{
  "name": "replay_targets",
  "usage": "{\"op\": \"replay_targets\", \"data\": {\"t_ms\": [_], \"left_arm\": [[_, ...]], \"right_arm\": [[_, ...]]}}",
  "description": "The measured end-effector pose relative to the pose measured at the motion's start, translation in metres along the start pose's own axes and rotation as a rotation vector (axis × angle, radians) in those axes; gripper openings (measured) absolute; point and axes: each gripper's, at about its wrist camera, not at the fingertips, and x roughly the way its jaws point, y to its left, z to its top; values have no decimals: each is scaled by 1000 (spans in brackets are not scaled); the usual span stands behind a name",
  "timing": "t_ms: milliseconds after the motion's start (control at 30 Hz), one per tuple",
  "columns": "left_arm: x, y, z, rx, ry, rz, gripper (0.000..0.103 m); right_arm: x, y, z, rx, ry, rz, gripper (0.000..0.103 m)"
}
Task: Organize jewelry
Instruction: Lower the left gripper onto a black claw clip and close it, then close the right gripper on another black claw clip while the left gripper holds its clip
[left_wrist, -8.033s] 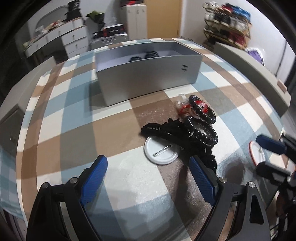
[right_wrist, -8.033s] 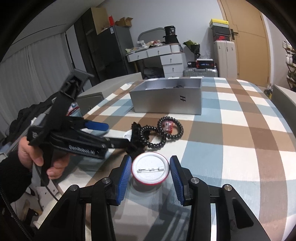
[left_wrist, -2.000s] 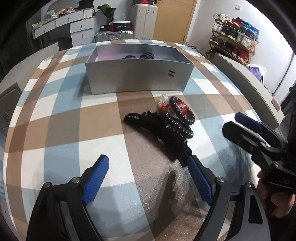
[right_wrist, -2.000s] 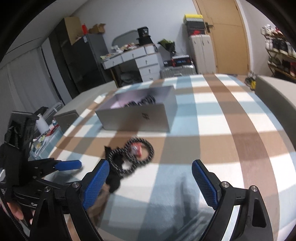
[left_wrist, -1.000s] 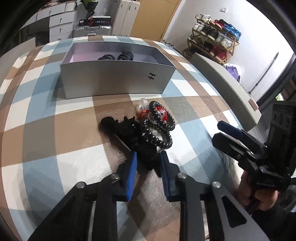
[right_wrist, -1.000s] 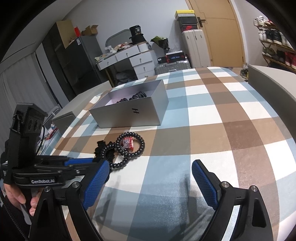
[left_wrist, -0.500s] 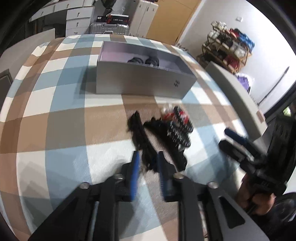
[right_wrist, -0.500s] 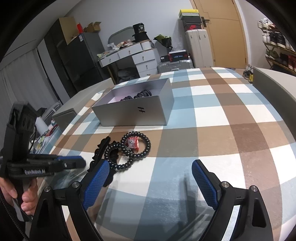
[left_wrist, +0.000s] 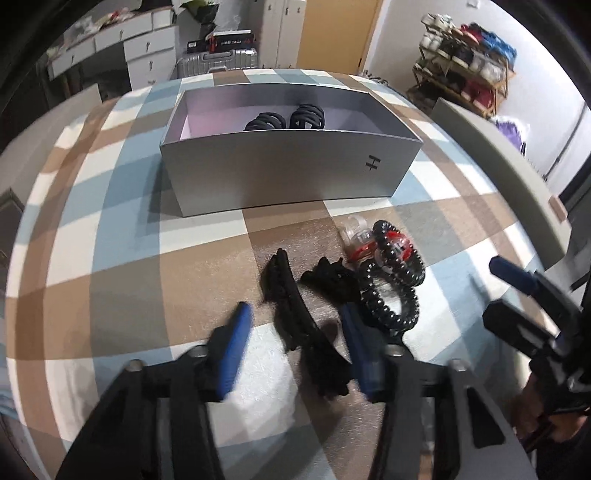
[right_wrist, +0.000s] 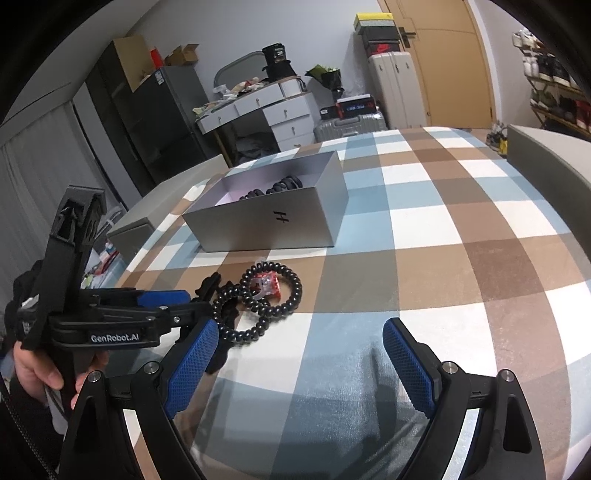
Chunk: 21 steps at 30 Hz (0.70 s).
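Observation:
A long black hair clip (left_wrist: 295, 325) lies on the checked cloth between the blue fingers (left_wrist: 236, 343) of my left gripper (left_wrist: 295, 345). Its jaws are closing, and the pads stand clear of the clip. Right of it sit a black claw clip (left_wrist: 332, 277), two black bead bracelets (left_wrist: 391, 306) and a red and clear trinket (left_wrist: 364, 245). Behind them stands the silver box (left_wrist: 280, 173) with two black coils (left_wrist: 284, 118) inside. My right gripper (right_wrist: 301, 363) hovers open over bare cloth, nearer than the bracelets (right_wrist: 273, 291); in its view, the left gripper (right_wrist: 166, 304) is at the left.
A person's hand (right_wrist: 37, 369) holds the left gripper's handle. The right gripper (left_wrist: 517, 291) shows at the right edge of the left wrist view. White drawers (right_wrist: 280, 110), suitcases (right_wrist: 391, 88) and a shoe rack (left_wrist: 465, 70) stand beyond the table.
The left gripper's jaws stand wider than half a second ago. The long black clip now lies apart from the pile, to its left. The right gripper has stayed put.

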Motion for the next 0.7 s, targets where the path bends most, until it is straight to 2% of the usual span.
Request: {"op": "replay_targets", "data": {"t_ms": [33, 100, 233, 300, 467, 533, 700], "left_arm": [[0, 1, -1, 6, -2, 10, 30], [0, 1, -1, 19, 0, -6, 19], [-1, -4, -2, 81, -3, 15, 18], [-3, -4, -3, 92, -4, 20, 11], [-7, -1, -6, 101, -19, 43, 10], [-10, 0, -8, 112, -40, 83, 10], [-19, 5, -12, 116, -90, 120, 10]], "right_arm": [[1, 1, 0, -5, 2, 1, 91], [1, 3, 0, -15, 4, 0, 91], [1, 8, -1, -41, 9, -3, 91], [0, 10, -2, -46, 14, 0, 91], [2, 18, -7, -72, 44, -6, 91], [2, 23, -11, -81, 57, -1, 91], [9, 38, -18, -109, 107, 19, 91]]}}
